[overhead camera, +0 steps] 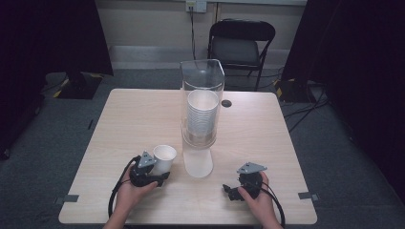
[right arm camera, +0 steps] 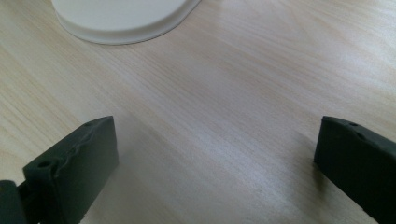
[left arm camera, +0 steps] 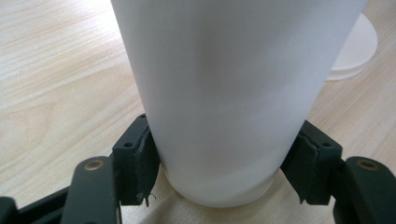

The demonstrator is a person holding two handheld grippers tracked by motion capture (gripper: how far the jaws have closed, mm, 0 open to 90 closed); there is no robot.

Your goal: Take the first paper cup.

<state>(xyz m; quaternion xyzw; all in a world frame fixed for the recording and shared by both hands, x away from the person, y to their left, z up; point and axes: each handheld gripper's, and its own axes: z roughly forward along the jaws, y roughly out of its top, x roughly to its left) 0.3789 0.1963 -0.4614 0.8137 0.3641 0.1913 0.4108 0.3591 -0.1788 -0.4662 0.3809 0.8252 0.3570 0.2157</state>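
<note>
Left gripper at the near left of the desk, jaws pinching the lower wall of a white cup that stands upright, rim up; in the left gripper view both pads press the cup near its base. The cup stands just left of the dispenser, whose clear tube holds a cup stack. Right gripper at the near right, jaws spread over bare desk, dispenser base beyond.

A white paper cup stands upright on the wooden table, pinched near its base by the left gripper, a pad pressing on each side.
</note>
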